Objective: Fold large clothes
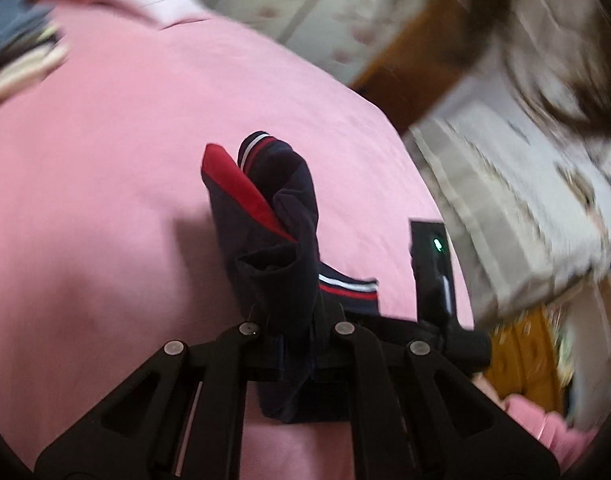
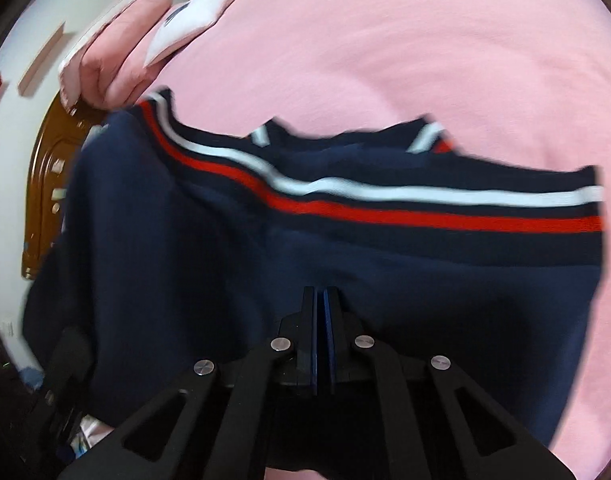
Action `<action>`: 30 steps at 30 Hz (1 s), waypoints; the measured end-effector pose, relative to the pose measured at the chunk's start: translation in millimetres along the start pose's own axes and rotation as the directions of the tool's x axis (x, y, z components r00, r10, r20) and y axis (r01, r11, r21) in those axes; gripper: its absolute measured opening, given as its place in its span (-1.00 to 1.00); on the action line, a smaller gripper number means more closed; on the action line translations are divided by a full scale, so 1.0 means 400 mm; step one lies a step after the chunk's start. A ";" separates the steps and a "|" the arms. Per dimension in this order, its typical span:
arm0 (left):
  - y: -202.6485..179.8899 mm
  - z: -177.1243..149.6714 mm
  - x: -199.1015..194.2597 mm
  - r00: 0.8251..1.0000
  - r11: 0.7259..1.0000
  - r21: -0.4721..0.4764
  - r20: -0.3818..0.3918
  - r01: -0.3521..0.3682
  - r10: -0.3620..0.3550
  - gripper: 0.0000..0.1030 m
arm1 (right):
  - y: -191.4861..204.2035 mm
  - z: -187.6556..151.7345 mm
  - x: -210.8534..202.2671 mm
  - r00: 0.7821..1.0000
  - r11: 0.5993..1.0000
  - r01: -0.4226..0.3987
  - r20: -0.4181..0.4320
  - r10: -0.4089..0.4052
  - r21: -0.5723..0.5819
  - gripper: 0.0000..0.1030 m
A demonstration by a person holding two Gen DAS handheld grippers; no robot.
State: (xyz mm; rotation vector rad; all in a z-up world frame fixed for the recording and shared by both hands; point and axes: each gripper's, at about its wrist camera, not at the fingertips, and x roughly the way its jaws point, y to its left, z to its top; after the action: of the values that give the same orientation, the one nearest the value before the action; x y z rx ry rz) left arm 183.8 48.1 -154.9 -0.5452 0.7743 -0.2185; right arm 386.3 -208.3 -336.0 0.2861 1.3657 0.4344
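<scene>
Pinching soft, floppy navy top [image 2: 209,264] mid-frame, both jaws pressed on cloth; hem corners look the best hold.

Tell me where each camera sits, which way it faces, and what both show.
Left wrist: on the left tool, looking along its fingers over the pink bed; its black linkage shows, shut on a bunched navy garment.
Right wrist: on the right tool, looking across the garment's striped band; fingers shut.
Shared: garment and bed.
</scene>
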 end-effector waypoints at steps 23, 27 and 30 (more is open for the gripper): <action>-0.246 -0.253 0.378 0.923 0.932 0.315 -0.382 0.180 -0.049 -0.89 | -0.307 -0.056 -0.298 0.983 0.981 -0.071 0.178 0.038 0.181 -0.61; -0.267 -0.283 0.359 0.892 0.894 0.387 -0.451 0.223 -0.028 -0.89 | -0.255 -0.005 -0.228 0.991 0.989 -0.076 0.116 0.061 0.129 -0.31; -0.253 -0.293 0.353 0.859 0.904 0.336 -0.508 0.266 -0.064 -0.89 | -0.243 0.026 -0.193 0.995 0.991 -0.046 0.098 0.034 0.129 -0.31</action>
State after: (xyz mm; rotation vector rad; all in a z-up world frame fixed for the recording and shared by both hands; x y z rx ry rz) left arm 200.0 -136.0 -253.9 -0.1623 1.1402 -0.6841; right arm 398.3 -329.4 -309.2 0.4375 1.2985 0.3603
